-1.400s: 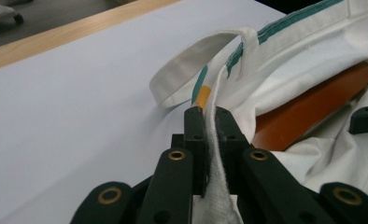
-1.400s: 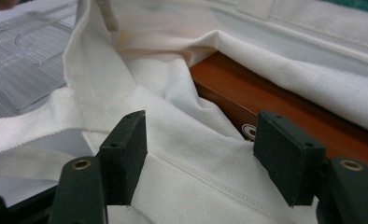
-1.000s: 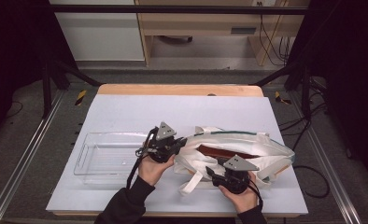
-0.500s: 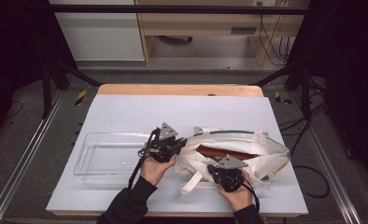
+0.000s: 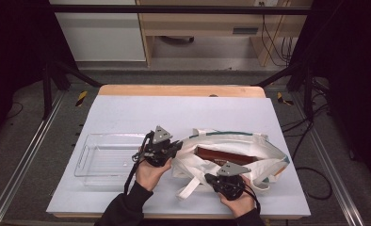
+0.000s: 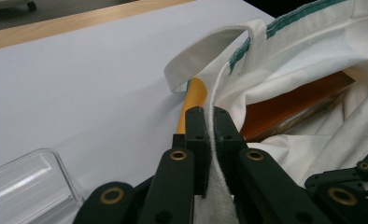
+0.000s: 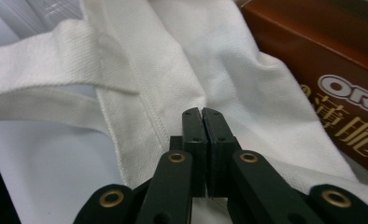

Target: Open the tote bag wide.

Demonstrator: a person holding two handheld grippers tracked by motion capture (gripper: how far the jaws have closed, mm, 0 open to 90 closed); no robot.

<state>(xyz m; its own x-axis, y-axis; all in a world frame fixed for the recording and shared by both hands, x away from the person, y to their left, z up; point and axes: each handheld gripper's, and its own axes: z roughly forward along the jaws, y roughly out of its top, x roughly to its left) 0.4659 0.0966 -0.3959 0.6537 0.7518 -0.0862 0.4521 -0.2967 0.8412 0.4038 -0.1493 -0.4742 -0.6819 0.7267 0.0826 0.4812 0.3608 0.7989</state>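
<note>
A white tote bag (image 5: 230, 153) lay open on the table (image 5: 127, 113), holding a brown box (image 7: 331, 60); the left gripper (image 6: 209, 122) pinched its rim, while the right gripper (image 7: 201, 119) rested, jaws together, on its fabric

High view overhead facing forward, both gripper views close, sharing tote bag (image 5: 230, 155)

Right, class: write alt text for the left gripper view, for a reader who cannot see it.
The left gripper, jaws shut, pinches the rim of a white tote bag with green trim on a white table. The bag gapes open, showing a brown box and something orange inside. A clear tray corner sits lower left.
</note>
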